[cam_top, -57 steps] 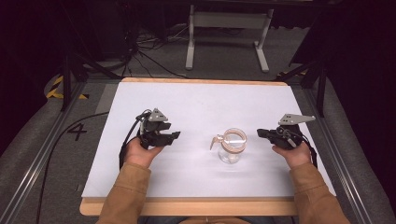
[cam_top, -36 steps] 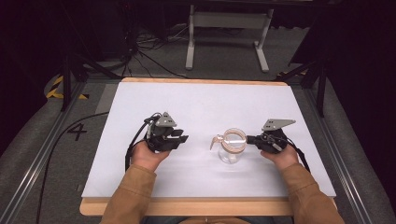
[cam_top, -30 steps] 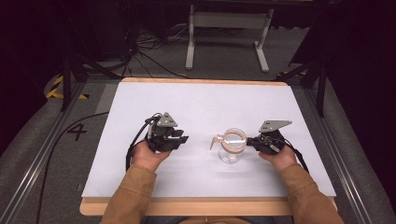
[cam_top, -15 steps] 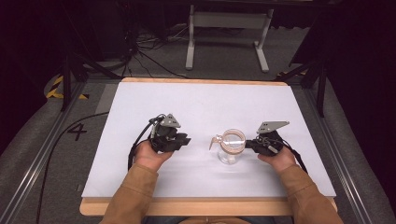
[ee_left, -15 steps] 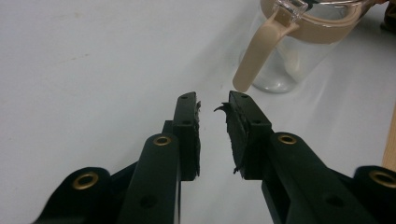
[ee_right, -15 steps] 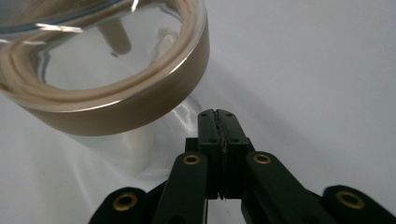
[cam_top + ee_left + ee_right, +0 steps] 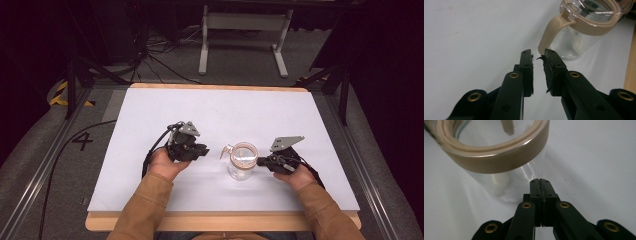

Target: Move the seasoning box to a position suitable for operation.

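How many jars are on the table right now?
1. A single clear glass jar with a tan lid and flip handle stands on the white table, between the left gripper and the right gripper. Nothing seems hidden.

One sign can be read: a dark figure "4" (image 7: 82,141), marked on the grey floor (image 7: 60,165) just left of the tabletop (image 7: 220,107) in the high view (it stands near a black cable lying across the same patch of floor). Farther back on that side, yellow-and-black striped tape (image 7: 61,93) lies on the floor, carrying no letters. No other text, label, brand or number is legible.
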### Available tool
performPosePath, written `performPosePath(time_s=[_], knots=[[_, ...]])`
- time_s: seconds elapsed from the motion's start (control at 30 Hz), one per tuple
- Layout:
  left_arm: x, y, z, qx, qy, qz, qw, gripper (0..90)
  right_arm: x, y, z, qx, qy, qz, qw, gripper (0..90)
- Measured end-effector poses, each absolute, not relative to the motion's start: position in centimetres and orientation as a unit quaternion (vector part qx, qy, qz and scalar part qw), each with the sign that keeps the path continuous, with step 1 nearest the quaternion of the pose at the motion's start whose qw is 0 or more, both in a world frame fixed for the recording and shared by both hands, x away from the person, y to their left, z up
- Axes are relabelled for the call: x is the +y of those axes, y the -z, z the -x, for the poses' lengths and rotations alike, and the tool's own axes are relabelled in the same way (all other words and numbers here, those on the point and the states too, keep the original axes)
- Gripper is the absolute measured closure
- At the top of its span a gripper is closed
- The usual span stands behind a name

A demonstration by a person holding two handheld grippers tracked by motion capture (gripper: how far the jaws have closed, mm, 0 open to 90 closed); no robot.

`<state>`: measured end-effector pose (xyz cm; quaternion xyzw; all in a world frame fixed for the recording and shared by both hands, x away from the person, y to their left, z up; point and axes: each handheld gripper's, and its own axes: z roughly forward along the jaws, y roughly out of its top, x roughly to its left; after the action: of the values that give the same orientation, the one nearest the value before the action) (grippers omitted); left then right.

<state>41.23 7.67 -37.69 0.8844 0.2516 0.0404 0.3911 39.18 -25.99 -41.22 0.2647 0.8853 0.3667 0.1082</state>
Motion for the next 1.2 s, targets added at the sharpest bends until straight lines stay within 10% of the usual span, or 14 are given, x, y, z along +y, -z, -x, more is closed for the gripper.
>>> performPosePath(time_s=[1.2], knots=[[2.5, 39.9, -41.5, 0.239, -0.065, -0.907, 0.342, 89.6, -26.7, 41.1, -38.0, 0.884, -0.378, -0.258, 0.099, 89.5]])
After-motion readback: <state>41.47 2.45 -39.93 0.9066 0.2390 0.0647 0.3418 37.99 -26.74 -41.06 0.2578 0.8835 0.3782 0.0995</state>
